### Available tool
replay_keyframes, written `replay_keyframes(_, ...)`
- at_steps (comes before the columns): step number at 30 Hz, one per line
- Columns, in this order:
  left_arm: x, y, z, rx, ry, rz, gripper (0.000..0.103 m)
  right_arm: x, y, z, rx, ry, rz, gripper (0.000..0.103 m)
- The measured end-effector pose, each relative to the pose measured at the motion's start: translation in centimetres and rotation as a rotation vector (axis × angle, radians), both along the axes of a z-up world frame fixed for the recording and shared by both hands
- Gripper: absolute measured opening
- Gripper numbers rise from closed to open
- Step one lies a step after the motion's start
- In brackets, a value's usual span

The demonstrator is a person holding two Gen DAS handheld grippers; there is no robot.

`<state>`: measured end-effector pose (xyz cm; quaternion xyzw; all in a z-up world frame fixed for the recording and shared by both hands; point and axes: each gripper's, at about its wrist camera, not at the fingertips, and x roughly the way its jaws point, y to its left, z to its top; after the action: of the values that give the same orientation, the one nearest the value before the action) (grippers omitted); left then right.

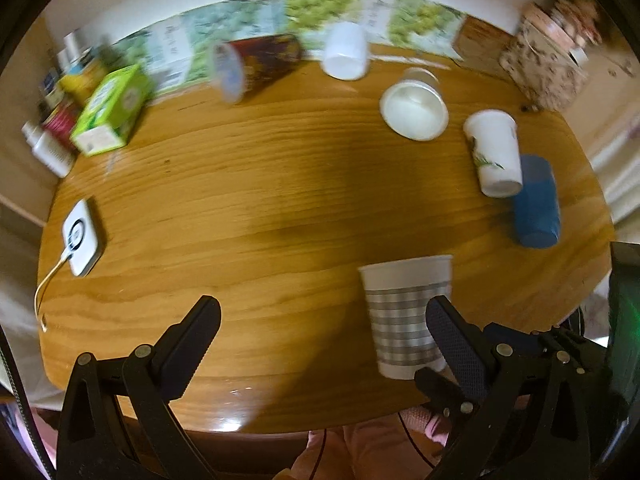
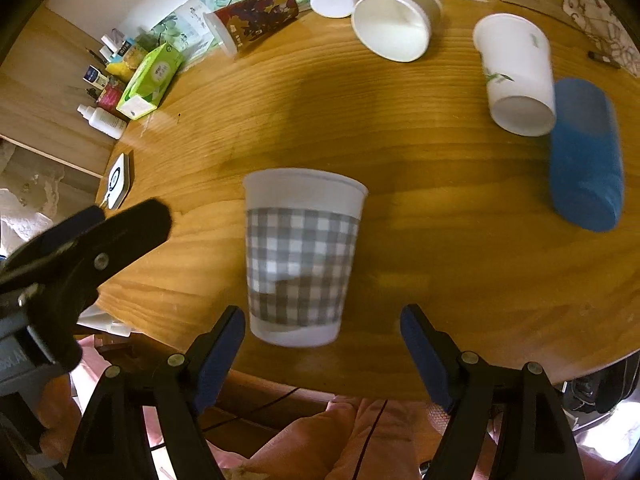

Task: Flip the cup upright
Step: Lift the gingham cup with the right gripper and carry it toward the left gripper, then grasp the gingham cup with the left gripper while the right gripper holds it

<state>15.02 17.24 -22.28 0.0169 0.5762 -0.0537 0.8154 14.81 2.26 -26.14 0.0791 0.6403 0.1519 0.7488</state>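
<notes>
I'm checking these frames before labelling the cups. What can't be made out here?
- Left wrist view: motion blur turns the checked cup pattern into stripes; its base sits behind the left gripper finger.
- Right wrist view: the blue cup is blurred, its opening unclear.
- Both views: box and bottle labels too small to read.

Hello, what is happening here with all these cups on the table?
A person holds a gripper in each hand over a wooden table. The checked cup stands upright near the front edge. The right gripper is open around its base without touching it. The left gripper is open too. Farther back, other cups, such as the blue cup, lie on their sides.
</notes>
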Motion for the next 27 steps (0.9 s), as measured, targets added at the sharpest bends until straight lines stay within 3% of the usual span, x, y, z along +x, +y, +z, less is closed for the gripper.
replay_keyframes(9, 1.5, -3.5, -2.0, 0.006, 0.089, -0.058, 0.103, -1.9, -2.3, 0.1, 0.044, -0.020, -0.029, 0.081)
replay_keyframes(27, 3.3, -3.7, -5.2, 0.001, 0.229, -0.010, 0.102, -2.4, -3.2, -1.1, 0.189, -0.090, -0.076, 0.081)
